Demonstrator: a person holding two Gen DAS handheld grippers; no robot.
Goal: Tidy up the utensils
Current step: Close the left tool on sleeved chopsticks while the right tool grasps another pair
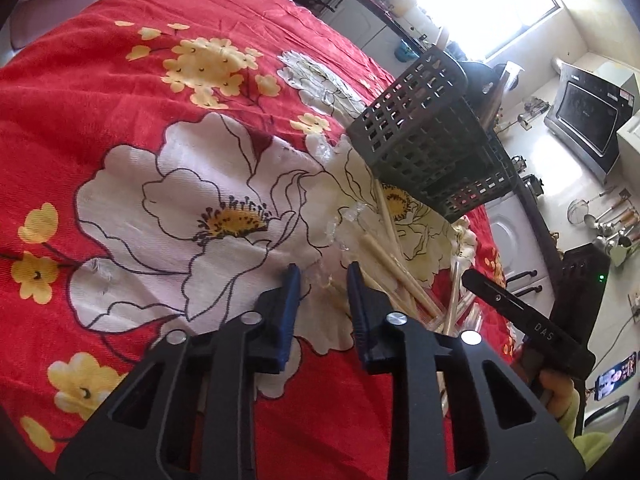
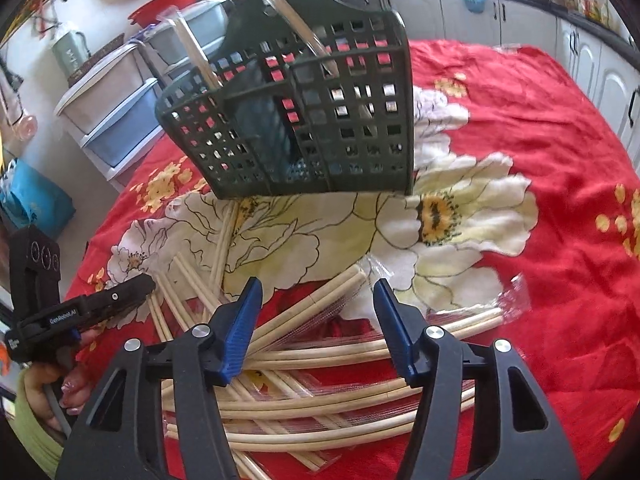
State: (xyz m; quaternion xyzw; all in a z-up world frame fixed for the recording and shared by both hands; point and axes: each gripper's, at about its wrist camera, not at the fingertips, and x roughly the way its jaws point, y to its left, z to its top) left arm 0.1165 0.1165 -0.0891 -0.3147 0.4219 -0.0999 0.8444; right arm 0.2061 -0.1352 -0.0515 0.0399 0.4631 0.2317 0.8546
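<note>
A dark green perforated utensil basket [image 2: 304,116] stands on the red floral tablecloth [image 2: 540,140] and holds two wrapped chopstick pairs [image 2: 196,56]. It also shows in the left wrist view [image 1: 432,136]. A pile of wrapped wooden chopsticks [image 2: 320,368] lies in front of it, under my right gripper [image 2: 318,292], which is open and empty just above them. My left gripper [image 1: 323,276] is open and empty, hovering above the cloth beside the pile's edge [image 1: 392,264]. The left gripper also shows in the right wrist view [image 2: 132,288].
Stacked plastic storage drawers [image 2: 116,108] stand beyond the table's left edge. Kitchen cabinets [image 2: 592,64] run along the far right. A microwave [image 1: 588,116] and hanging utensils [image 1: 608,220] are off the table. The right gripper's body [image 1: 532,320] is close to my left one.
</note>
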